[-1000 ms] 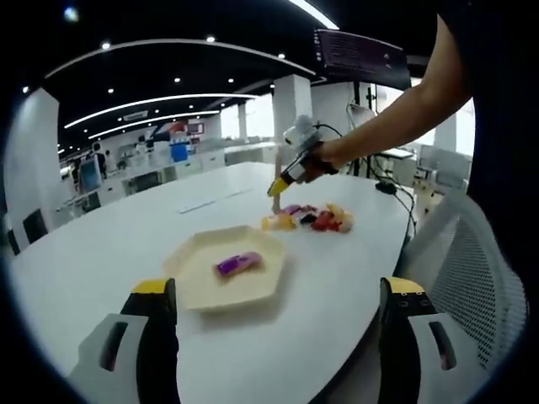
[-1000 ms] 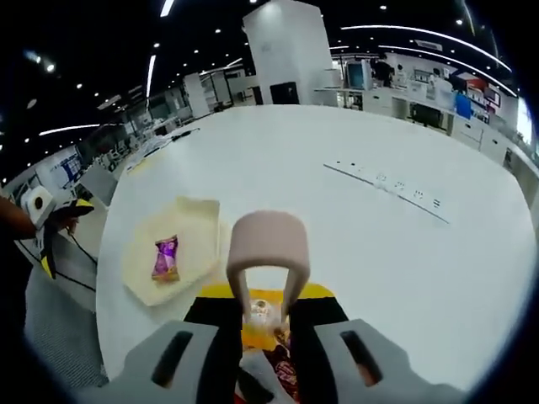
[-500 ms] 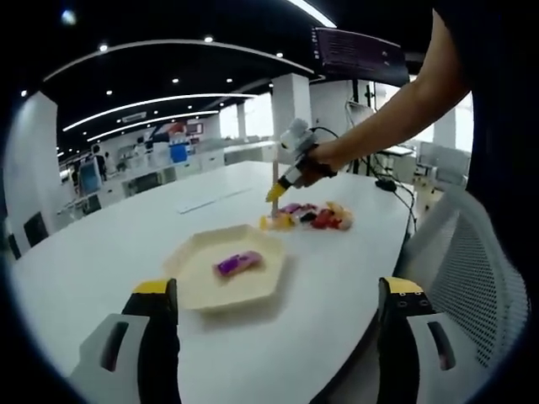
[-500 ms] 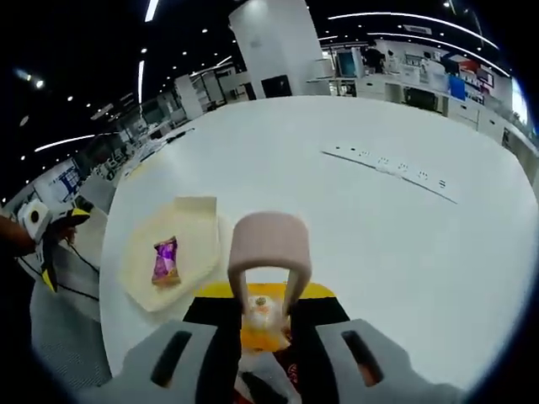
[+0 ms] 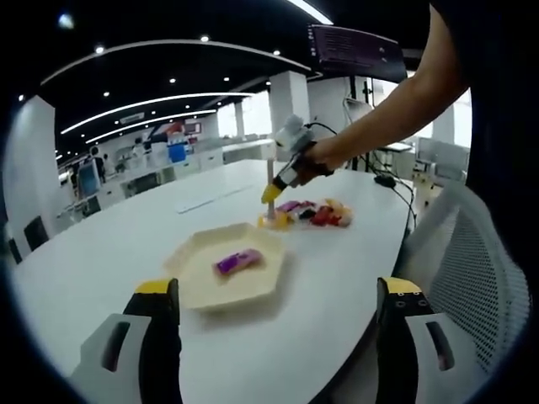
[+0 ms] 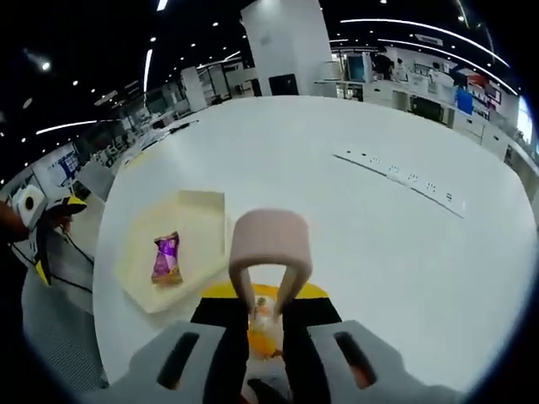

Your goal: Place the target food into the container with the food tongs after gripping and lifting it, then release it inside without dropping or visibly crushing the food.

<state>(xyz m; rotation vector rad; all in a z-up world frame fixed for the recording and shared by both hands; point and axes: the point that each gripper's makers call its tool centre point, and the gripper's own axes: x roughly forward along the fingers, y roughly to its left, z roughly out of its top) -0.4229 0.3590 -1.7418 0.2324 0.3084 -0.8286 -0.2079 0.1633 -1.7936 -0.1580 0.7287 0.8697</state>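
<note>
Logging from the remote station, both gripper views.

Right gripper (image 6: 266, 332): I see its grey jaws drawn in close on the pink food tongs (image 6: 270, 244); in the left gripper view it sits at 12 o'clock (image 5: 268, 195), in a person's hand (image 5: 316, 157).

Tongs: smooth pink plastic, a wide U-shaped band at the top, two slim arms converging downward. Arms nearly together, pinching a small piece at their tips.

Target food (image 6: 263, 318): pale yellow, glossy, clear-wrapped piece, held between the tong tips; in the left gripper view (image 5: 273, 221) it shows just under the tongs, at the near end of the snack pile.

Snack pile (image 5: 316, 214): crinkled wrappers, red, pink and yellow, in a short row on the table at 1 o'clock.

Container (image 5: 232, 271): shallow cream hexagonal tray, matte, raised rim; at 10 o'clock in the right gripper view (image 6: 206, 219).

Purple packet (image 5: 238, 263): shiny foil, lying flat inside the tray.

Left gripper (image 5: 278, 337): jaws wide apart, yellow-capped, holding nothing.

Table (image 6: 370, 227): white, smooth, rounded edge.
</note>
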